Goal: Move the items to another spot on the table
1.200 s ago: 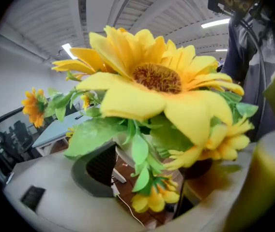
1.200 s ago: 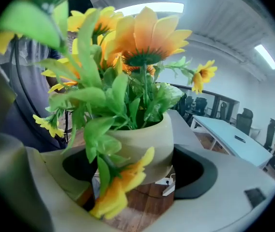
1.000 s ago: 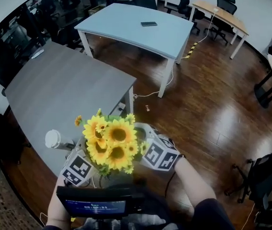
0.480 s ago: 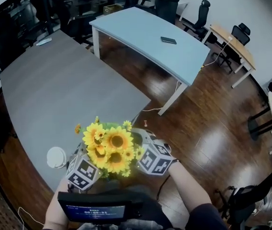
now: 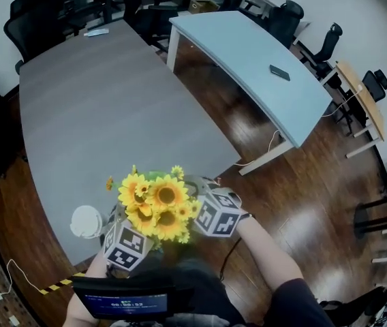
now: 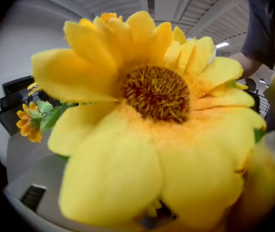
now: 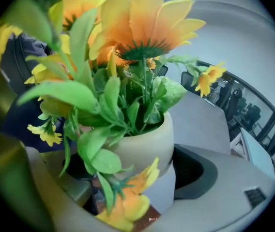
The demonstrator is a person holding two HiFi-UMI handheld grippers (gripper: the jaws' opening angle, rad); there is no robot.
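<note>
A cream round pot (image 7: 145, 146) of yellow artificial sunflowers (image 5: 158, 206) is held between the two claws at the near end of the long grey-topped table (image 5: 91, 114). A white lidded paper cup (image 5: 86, 221) stands just beside it on that end. The right gripper (image 7: 132, 173) is noted as spread wide and clamped on the pot, whose wall is lodged between the two jaws with leaves spilling over them. The left gripper (image 5: 127, 245) is set at the bouquet's opposite side; its own view is filled by a single bloom, so its jaw state cannot be told.
</note>
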